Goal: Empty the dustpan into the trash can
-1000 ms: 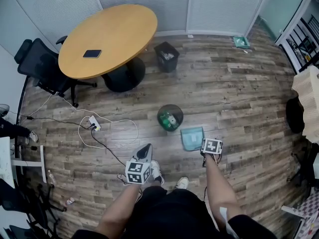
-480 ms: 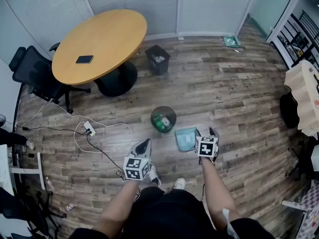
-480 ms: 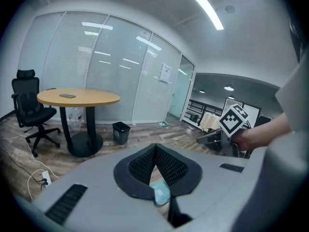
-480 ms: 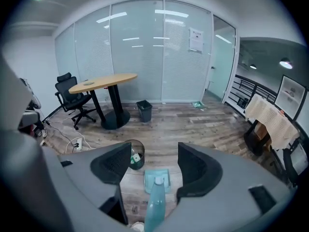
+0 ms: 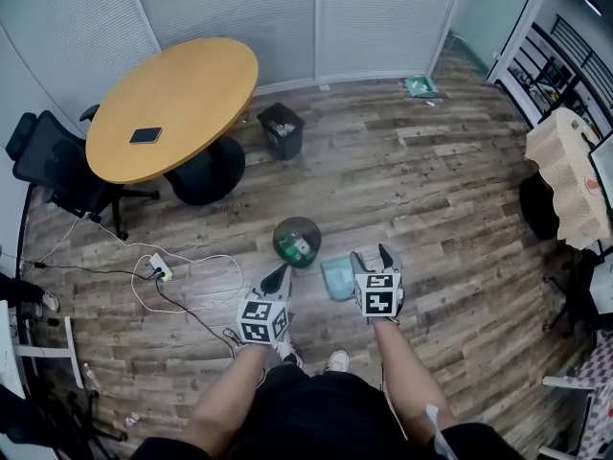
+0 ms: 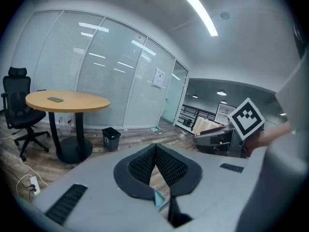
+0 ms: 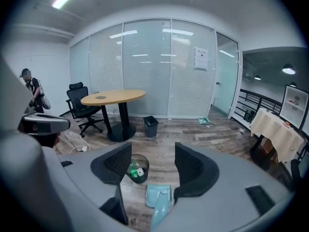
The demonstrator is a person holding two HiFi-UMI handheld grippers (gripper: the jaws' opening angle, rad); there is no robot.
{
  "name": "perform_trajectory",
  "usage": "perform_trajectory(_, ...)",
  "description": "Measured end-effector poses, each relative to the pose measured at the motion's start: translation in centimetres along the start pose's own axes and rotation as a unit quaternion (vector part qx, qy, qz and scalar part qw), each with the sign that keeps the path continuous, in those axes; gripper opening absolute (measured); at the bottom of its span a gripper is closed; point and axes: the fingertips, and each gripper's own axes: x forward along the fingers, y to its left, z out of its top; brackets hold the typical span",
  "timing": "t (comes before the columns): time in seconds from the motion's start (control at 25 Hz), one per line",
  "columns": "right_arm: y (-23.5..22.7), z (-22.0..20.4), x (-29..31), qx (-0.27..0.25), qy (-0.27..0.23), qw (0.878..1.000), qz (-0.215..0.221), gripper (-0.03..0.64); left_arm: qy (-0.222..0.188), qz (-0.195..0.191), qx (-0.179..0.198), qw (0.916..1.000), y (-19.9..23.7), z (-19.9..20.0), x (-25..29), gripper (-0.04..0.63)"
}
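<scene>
Lower centre of the head view: the left gripper (image 5: 277, 276) has its jaws pressed together on nothing. The right gripper (image 5: 372, 257) holds its jaws spread wide and empty, just right of the pale teal dustpan (image 5: 337, 278), which lies flat on the wood-plank floor (image 5: 450, 190). Just beyond the dustpan, toward frame centre, stands the round dark trash can (image 5: 296, 241) holding green and white litter, near the pan but apart from it. Farther off, at upper left, a square black bin (image 5: 281, 130) stands beside a round wooden table (image 5: 172, 94) bearing a phone (image 5: 146, 135).
</scene>
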Motion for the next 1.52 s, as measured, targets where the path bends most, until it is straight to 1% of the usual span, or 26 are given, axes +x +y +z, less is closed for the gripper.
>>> perform_trajectory(0.08,0.5,0.3,-0.6,-0.003,-0.005,1.000,0.005,0.291,-0.002,-0.009,0.001,1.0000,-0.7,0.5,0.4,0.021)
perform_trajectory(0.12,0.7,0.5,-1.0,-0.006,-0.008,1.000,0.007,0.275,-0.003,-0.013,0.000,0.9999,-1.0,0.7,0.6,0.021)
perform_trajectory(0.28,0.4,1.1,-3.2,-0.027,-0.028,0.999,-0.011,0.069,-0.005,-0.026,0.001,0.9996,-2.9,1.5,1.4,0.021)
perform_trajectory(0.32,0.2,1.0,-3.6,-0.029,-0.031,0.999,-0.013,0.047,-0.006,-0.031,0.003,0.9995,-3.5,1.7,1.7,0.021)
perform_trajectory(0.4,0.2,0.9,-4.4,-0.034,-0.041,0.999,-0.011,0.025,-0.008,-0.040,0.008,0.9992,-4.6,2.0,2.1,0.021)
perform_trajectory(0.52,0.5,1.5,-5.7,-0.040,-0.068,0.997,-0.003,0.023,-0.012,-0.051,0.015,0.9985,-6.0,2.6,2.4,0.021)
perform_trajectory(0.64,0.8,2.7,-6.8,-0.035,-0.099,0.994,0.002,0.023,-0.016,-0.060,0.026,0.9977,-7.1,3.2,2.5,0.021)
perform_trajectory(0.92,1.5,5.7,-8.7,-0.034,-0.170,0.985,0.013,0.023,-0.027,-0.064,0.050,0.9963,-7.6,4.2,2.0,0.021)
perform_trajectory(1.08,2.1,6.7,-9.1,-0.040,-0.185,0.982,0.018,0.023,-0.032,-0.063,0.062,0.9956,-7.4,4.7,1.6,0.021)
perform_trajectory(1.52,2.8,7.9,-9.1,-0.037,-0.210,0.977,0.027,0.023,-0.055,-0.052,0.073,0.9945,-6.8,6.4,0.8,0.021)
